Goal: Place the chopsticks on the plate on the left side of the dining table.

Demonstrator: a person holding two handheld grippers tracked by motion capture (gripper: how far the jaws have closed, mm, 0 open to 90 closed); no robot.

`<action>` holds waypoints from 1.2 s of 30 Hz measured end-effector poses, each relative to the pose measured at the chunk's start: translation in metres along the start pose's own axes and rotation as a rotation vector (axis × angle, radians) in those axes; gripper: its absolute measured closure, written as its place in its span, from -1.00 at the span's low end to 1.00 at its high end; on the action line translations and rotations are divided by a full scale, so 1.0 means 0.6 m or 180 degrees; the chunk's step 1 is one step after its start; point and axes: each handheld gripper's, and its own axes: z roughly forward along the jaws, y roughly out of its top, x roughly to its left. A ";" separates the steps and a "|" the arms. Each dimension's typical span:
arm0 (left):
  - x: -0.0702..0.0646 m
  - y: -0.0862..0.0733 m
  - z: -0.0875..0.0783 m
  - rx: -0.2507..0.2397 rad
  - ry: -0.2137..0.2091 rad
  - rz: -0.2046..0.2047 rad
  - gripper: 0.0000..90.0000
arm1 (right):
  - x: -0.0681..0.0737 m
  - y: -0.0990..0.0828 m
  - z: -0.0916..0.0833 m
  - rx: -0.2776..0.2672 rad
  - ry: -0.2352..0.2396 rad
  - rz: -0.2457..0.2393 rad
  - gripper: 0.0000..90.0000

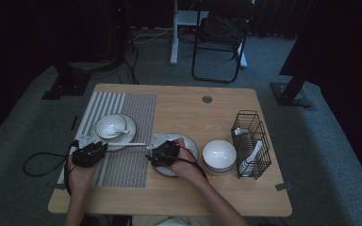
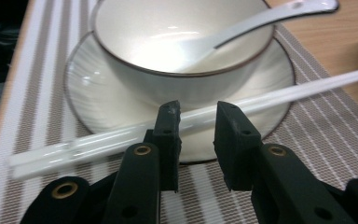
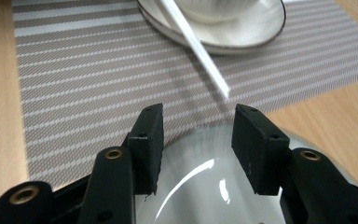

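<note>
A pair of white chopsticks [image 1: 132, 144] lies across the front rim of a white plate [image 1: 130, 126] on the striped placemat [image 1: 132, 110]. The plate carries a white bowl [image 1: 109, 127] with a white spoon [image 1: 120, 126] in it. My left gripper [image 1: 88, 143] sits at the chopsticks' left end. Its jaws stand open, and the chopsticks [image 2: 307, 88] pass just beyond the fingertips [image 2: 170, 116] of the left gripper [image 2: 197, 112] without being pressed. My right gripper [image 1: 156, 143] hovers open over an empty plate [image 1: 191, 147]. Nothing lies between the jaws of the right gripper [image 3: 198, 116]; the chopsticks' free end [image 3: 196, 44] is just ahead.
A second white bowl [image 1: 219, 155] stands right of the empty plate. A black wire rack [image 1: 250, 143] at the right holds a white spoon [image 1: 253, 155]. A round cable hole [image 1: 207, 99] is at the table's far edge. A folding chair [image 1: 219, 42] stands beyond the table.
</note>
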 end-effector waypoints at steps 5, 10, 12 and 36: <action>0.023 0.008 -0.011 -0.0058 0.0128 0.0008 0.56 | 0.007 -0.022 -0.020 -0.0075 -0.0006 0.0058 0.14; 0.053 0.018 -0.019 -0.0090 0.0246 -0.0017 0.52 | 0.010 -0.033 -0.026 -0.0101 -0.0015 0.0083 0.13; 0.062 0.018 -0.018 -0.0095 0.0297 -0.0021 0.51 | 0.009 -0.038 -0.023 -0.0091 -0.0007 0.0116 0.13; 0.151 -0.014 0.009 0.0095 0.0654 -0.0375 0.50 | 0.013 -0.050 -0.020 -0.0086 0.0025 0.0143 0.12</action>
